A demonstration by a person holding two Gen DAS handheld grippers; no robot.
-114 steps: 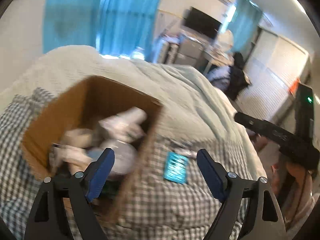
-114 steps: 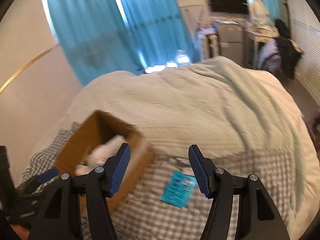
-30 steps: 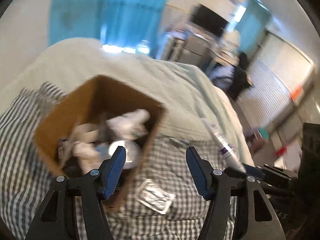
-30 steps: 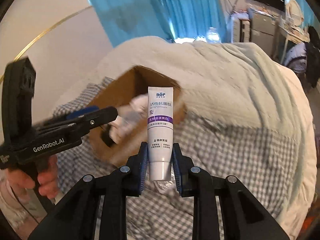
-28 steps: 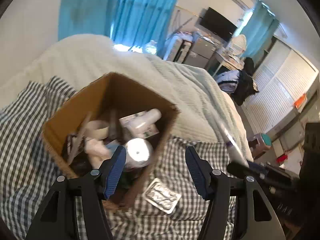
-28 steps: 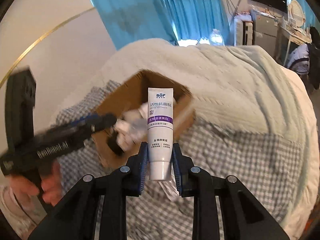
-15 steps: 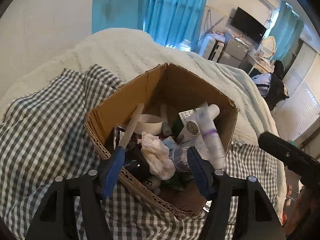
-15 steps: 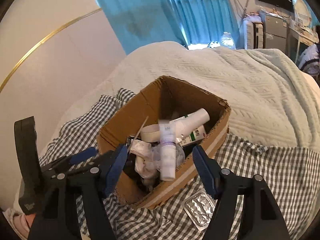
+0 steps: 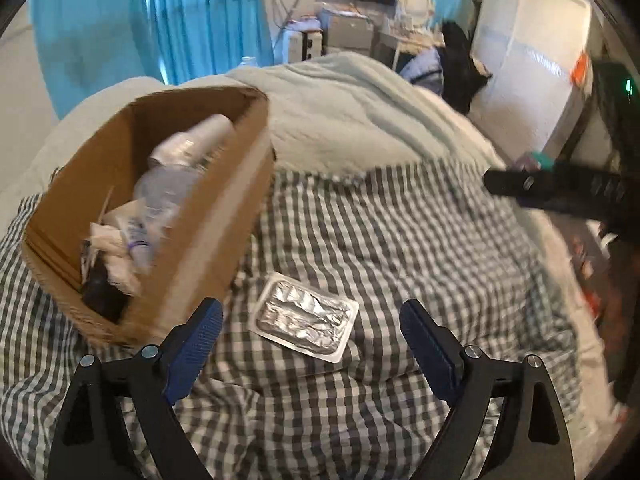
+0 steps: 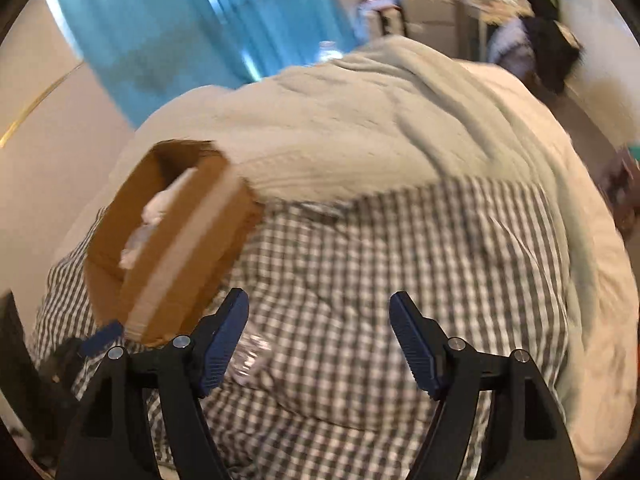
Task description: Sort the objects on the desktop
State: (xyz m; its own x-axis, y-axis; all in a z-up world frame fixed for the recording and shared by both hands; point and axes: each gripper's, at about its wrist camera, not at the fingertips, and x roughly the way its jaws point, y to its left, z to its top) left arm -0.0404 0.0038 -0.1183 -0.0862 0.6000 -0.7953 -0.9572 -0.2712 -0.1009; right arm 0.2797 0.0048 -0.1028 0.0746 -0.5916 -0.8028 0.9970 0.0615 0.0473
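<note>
A brown cardboard box (image 9: 208,216) sits on a grey checked cloth (image 9: 400,248), filled with tubes, tissues and other small items. A silver foil blister pack (image 9: 305,316) lies flat on the cloth just right of the box. My left gripper (image 9: 310,334) is open and empty, its fingers either side of the pack and just short of it. My right gripper (image 10: 318,340) is open and empty above the cloth, right of the box (image 10: 172,240). The pack (image 10: 250,354) shows blurred beside its left finger. The right gripper's body (image 9: 560,192) shows at the right of the left wrist view.
A pale green quilt (image 9: 360,120) covers the bed behind the cloth. Blue curtains (image 9: 160,28) hang at the back. Furniture and clutter stand at the far right. The bed drops off on the right side (image 9: 580,300).
The right gripper opened and dropped the white tube into the box, then drew back to the right. The left gripper swung from over the box down to the foil pack.
</note>
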